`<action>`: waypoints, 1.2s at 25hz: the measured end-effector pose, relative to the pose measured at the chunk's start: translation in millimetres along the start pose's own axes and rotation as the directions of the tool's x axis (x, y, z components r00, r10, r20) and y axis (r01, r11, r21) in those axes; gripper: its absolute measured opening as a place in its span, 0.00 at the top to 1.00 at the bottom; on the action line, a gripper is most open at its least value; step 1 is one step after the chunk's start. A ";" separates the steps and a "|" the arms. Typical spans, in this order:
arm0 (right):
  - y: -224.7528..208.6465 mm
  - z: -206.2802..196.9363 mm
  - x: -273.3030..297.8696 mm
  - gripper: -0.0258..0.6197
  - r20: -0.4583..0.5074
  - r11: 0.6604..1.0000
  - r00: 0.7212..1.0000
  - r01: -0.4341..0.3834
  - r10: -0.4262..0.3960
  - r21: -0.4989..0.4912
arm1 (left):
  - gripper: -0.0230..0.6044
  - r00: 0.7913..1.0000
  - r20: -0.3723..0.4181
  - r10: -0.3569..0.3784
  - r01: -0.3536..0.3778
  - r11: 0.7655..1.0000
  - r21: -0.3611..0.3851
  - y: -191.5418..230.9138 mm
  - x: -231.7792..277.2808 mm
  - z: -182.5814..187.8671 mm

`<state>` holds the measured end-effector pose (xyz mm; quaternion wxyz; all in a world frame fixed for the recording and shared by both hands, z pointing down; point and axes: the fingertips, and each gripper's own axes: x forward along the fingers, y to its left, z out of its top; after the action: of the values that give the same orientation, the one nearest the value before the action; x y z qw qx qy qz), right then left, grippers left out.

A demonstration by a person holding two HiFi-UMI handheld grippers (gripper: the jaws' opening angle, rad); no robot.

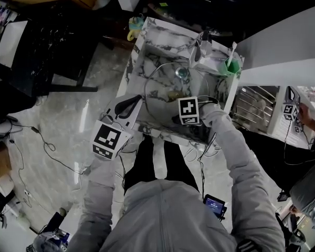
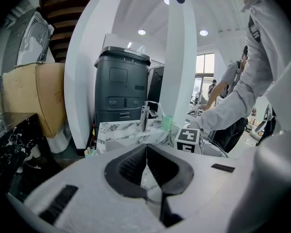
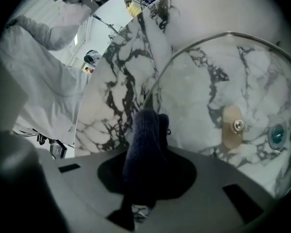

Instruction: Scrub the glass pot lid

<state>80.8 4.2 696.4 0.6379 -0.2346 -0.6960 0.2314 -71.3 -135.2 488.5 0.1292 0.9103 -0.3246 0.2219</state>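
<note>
The left tool [image 2: 146, 152] is clamped on the near edge of the glass pot lid [image 2: 150, 181]. Its ribbed pads meet at the tips, and a sliver of glass and rim shows just behind them. This grip looks meant to pin the lid so it cannot slide or spin under rubbing.

The right tool [image 3: 145, 166] is closed on a dark scrubbing cloth [image 3: 144, 137], which sticks out past its tips and hides them. The end of the cloth sits at the lid's metal rim, directly ahead of the tool. The lid's tan knob [image 3: 233, 127] lies further out and to the right of the tool.

From the head view, the lid [image 1: 168, 80] lies in the marble sink [image 1: 147, 41], probably so that water and dirt stay in the basin. The left tool [image 1: 127, 106] grips one side of the lid and the right tool [image 1: 174, 121] works its near edge. Scrubbing seems under way at the rim, with most of the glass yet to be covered.
</note>
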 end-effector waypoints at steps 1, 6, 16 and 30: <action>-3.2 -5.4 -1.2 0.84 -0.018 1.000 1.000 0.011 -0.011 0.004 | 0.92 1.000 0.000 -0.002 0.002 1.000 0.003 -0.2 0.5 0.4; -18.9 -26.3 -11.4 0.84 -0.062 0.997 0.995 0.077 -0.075 0.032 | 0.92 1.000 0.001 -0.005 0.005 1.000 0.000 0.5 -0.4 0.5; -72.9 -52.9 -47.7 0.84 -0.076 0.945 0.943 0.326 -0.324 0.008 | 0.92 1.000 -0.014 -0.005 0.005 1.000 0.002 -1.1 -1.7 -4.9; -143.5 -38.8 -103.6 0.84 0.019 0.771 0.773 0.629 -0.634 0.100 | 0.92 0.999 -0.034 -0.015 0.016 1.000 0.006 -3.2 4.5 -8.3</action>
<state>122.9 -171.7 707.9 0.6699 0.0470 -0.7399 0.0403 -68.7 -132.0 497.6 0.1337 0.9093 -0.3147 0.2373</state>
